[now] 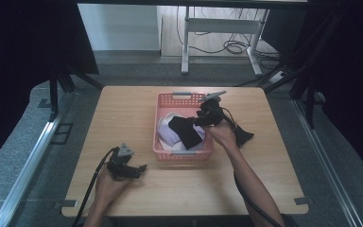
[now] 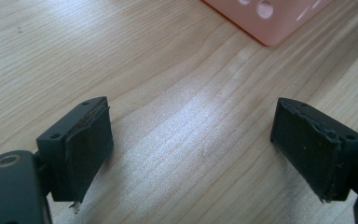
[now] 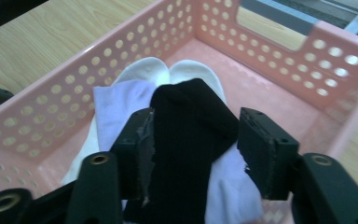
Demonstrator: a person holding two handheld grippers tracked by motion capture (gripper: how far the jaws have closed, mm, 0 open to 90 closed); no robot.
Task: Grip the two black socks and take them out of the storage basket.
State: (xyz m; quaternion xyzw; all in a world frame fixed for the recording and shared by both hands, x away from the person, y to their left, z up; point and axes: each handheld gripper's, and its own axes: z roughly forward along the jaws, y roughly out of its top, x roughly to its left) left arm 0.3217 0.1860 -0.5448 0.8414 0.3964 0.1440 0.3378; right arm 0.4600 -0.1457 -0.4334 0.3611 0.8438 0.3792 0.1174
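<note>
I see the pink basket standing on the wooden table, toward the far middle of the top; inside it lie white cloth pieces, a pale lilac cloth and, draped over them, a black sock. My right tool hangs over the basket's right half, held by the right hand; in the right gripper view its jaws stand apart on either side of the black sock, the left pad against the fabric and the right pad with a sliver of lilac cloth showing between it and the sock, so I read it as open around the sock rather than clamped on it. Another dark cloth lies on the table just right of the basket, partly hidden behind the right hand and cable.

My left tool rests low near the front left of the table, well apart from the basket's front left corner, gripped by the left hand; in the left gripper view its jaws are spread wide with nothing between them but bare wood, and a corner of the basket shows at the top edge.
</note>
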